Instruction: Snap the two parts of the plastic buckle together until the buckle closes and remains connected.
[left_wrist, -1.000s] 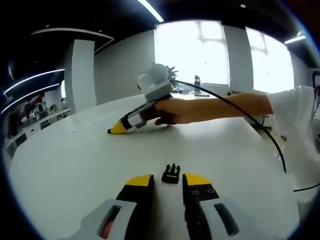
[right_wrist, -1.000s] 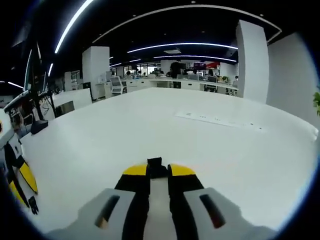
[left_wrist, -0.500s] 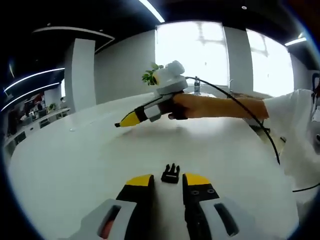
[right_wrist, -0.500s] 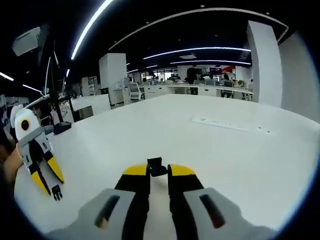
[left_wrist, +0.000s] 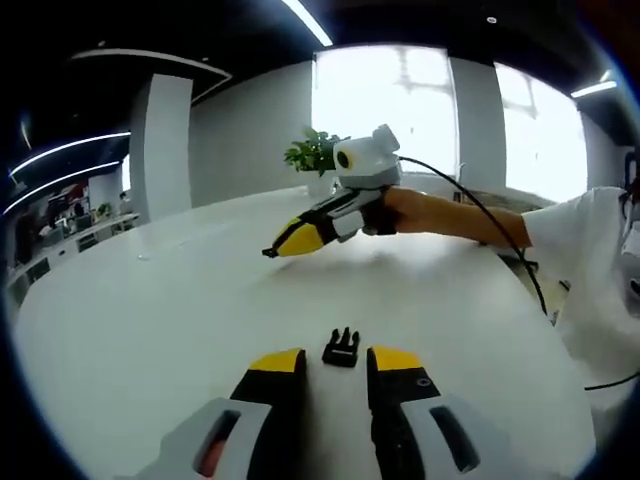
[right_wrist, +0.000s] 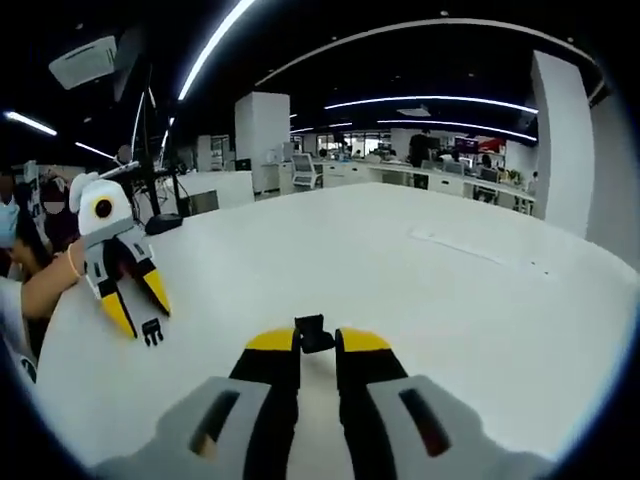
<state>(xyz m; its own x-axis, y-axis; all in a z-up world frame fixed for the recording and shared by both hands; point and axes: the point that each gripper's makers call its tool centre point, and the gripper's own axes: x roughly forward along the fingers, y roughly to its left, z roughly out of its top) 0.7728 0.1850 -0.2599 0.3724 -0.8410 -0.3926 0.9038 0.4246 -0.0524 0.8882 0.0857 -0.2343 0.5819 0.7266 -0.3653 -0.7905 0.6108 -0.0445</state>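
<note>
One black buckle part (left_wrist: 341, 347) lies on the white table (left_wrist: 150, 330), just ahead of my left gripper (left_wrist: 336, 362), whose yellow-tipped jaws stand open on either side of it. In the right gripper view the same part (right_wrist: 152, 331) sits under the left gripper (right_wrist: 142, 312). My right gripper (right_wrist: 317, 342) is shut on the other black buckle part (right_wrist: 313, 333), which pokes out between its tips. From the left gripper view, the right gripper (left_wrist: 280, 248) hovers above the table farther back, pointing left and downward.
A person's bare forearm (left_wrist: 450, 212) and white sleeve (left_wrist: 600, 230) reach in from the right, with a black cable (left_wrist: 520, 265) trailing. A potted plant (left_wrist: 315, 155) stands at the table's far edge. A pale strip (right_wrist: 470, 250) lies on the table.
My right gripper has risen off the table with its buckle part and swung round toward the left gripper. The left gripper and the part in front of it have stayed put.
</note>
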